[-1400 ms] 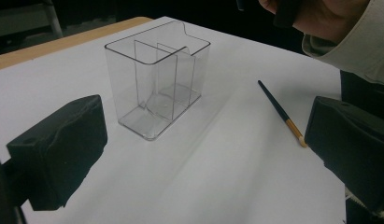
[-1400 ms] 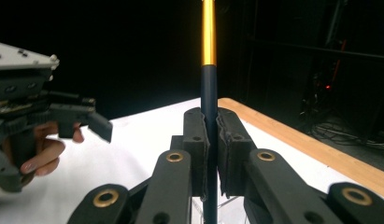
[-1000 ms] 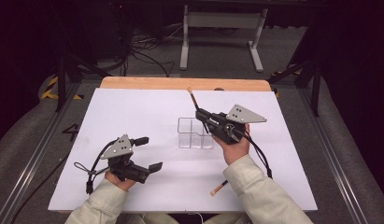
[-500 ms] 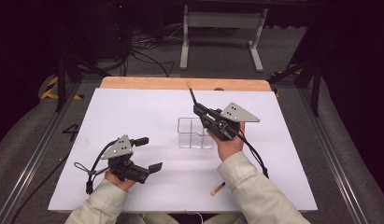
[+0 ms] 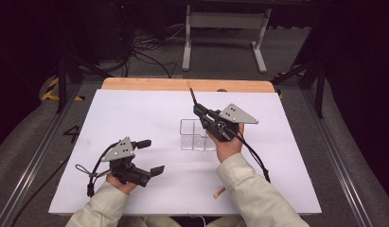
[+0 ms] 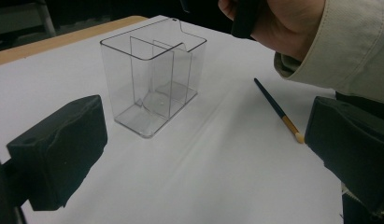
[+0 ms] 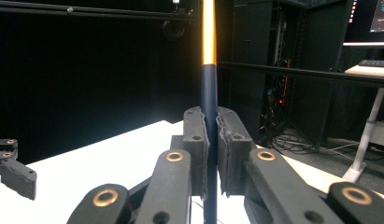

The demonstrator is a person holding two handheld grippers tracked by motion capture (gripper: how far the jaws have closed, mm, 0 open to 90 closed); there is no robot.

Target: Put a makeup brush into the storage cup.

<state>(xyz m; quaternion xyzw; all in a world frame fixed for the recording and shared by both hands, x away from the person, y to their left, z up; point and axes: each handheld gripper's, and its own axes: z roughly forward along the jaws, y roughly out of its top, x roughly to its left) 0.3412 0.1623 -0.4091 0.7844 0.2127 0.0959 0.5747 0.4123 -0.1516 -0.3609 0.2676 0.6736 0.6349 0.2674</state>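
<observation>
Compared with a second ago, little has changed: in the high view the right tool (image 5: 198, 109) sits a touch lower and nearer the clear box (image 5: 197, 135) at frame centre, with the brush (image 5: 191, 92) it carries angled up toward the top of the frame. The left tool (image 5: 150, 156) stays where it was at lower left, jaws spread and holding nothing. My reading is that the work is at the carry stage: the brush is gripped and brought over the box, but not yet tipped down into a compartment, so the drop is still ahead.

The right gripper view settles the grip. There the right tool (image 7: 212, 144) is clenched on the brush (image 7: 209, 93), both pads pressed flat against its dark blue shaft, with the orange stretch rising straight out of the top of the frame. The high view is too small to show that contact.

The left gripper view gives what the others lack: the box (image 6: 152, 84) stands upright at upper centre on the white worktop (image 6: 203, 177), split by clear walls into compartments, all looking empty. A second brush (image 6: 277, 109) lies flat at centre right, well apart from the box, its pale tip toward the lower right. In the high view just its tip (image 5: 219, 193) peeks from under the right sleeve (image 5: 251, 189) at lower centre.
</observation>
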